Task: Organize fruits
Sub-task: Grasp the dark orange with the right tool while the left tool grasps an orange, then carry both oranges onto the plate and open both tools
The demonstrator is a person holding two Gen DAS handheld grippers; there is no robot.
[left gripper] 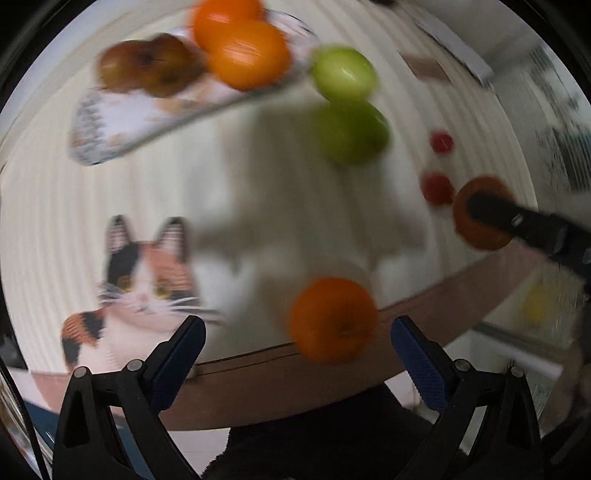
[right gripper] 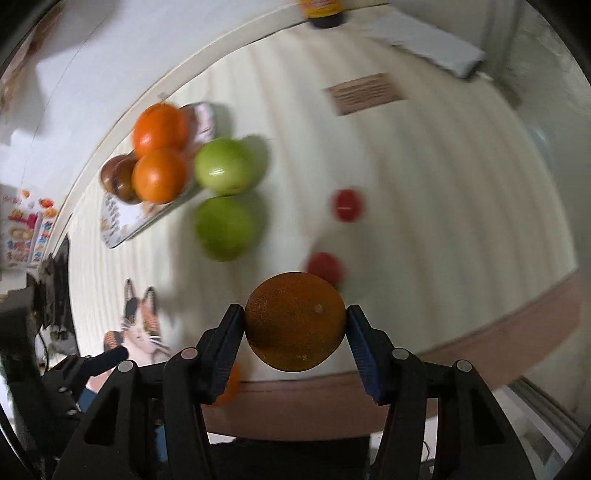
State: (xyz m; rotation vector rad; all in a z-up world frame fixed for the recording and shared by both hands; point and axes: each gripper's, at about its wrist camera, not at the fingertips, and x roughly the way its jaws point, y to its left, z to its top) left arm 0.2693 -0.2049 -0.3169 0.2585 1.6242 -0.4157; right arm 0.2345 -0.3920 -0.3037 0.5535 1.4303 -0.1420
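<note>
My right gripper [right gripper: 295, 325] is shut on an orange [right gripper: 295, 326], held above the table; it also shows at the right of the left wrist view [left gripper: 480, 218]. My left gripper [left gripper: 297, 332] is open and empty, with a loose orange [left gripper: 332, 319] near the table's front edge between its fingers' line of sight. A patterned plate [right gripper: 118, 221] at the back left holds two oranges [right gripper: 160, 149] and brownish fruit [right gripper: 120, 177]. Two green apples [right gripper: 225, 199] lie beside the plate. Two small red fruits [right gripper: 347, 205] lie to the right.
A cat picture [left gripper: 144, 284] is printed on the pale ribbed tablecloth [right gripper: 424, 184]. A brown label [right gripper: 365, 92], a flat grey packet [right gripper: 432, 44] and a dark jar [right gripper: 325, 11] lie at the back. The brown table edge [right gripper: 480, 343] runs along the front.
</note>
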